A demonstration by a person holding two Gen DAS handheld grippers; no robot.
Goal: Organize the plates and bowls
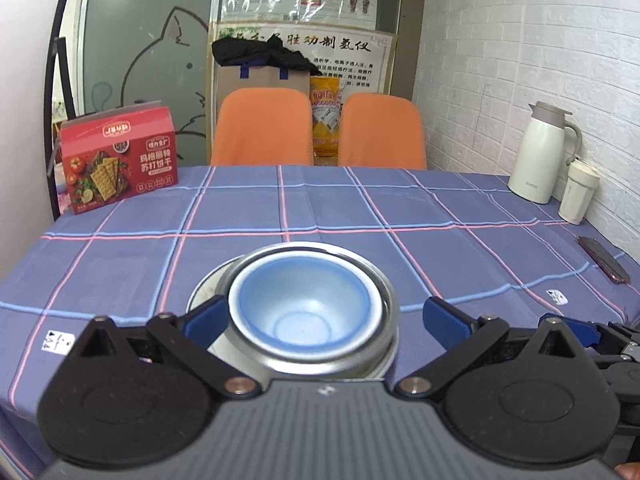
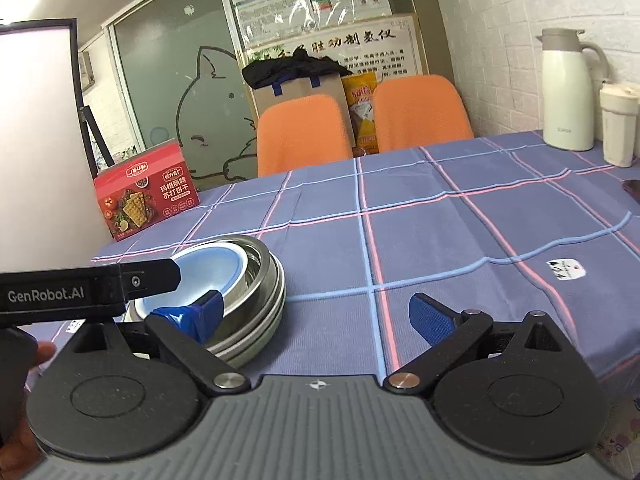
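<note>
A light-blue bowl (image 1: 303, 303) sits nested in a steel bowl (image 1: 387, 312), which rests on stacked steel plates (image 1: 202, 288) on the checked tablecloth. My left gripper (image 1: 324, 320) is open around this stack, its left pad over the plate's rim and its right pad clear of the bowl. In the right wrist view the same stack (image 2: 256, 300) lies at the left, with a left-gripper finger (image 2: 160, 276) reaching over the blue bowl (image 2: 212, 268). My right gripper (image 2: 316, 316) is open over bare cloth just right of the stack, holding nothing.
A red cracker box (image 1: 116, 160) stands at the table's far left. A white jug (image 1: 540, 152) and a white cup (image 1: 580, 192) stand by the brick wall, with a dark flat object (image 1: 604, 260) nearby. Two orange chairs (image 1: 264, 128) are behind the table.
</note>
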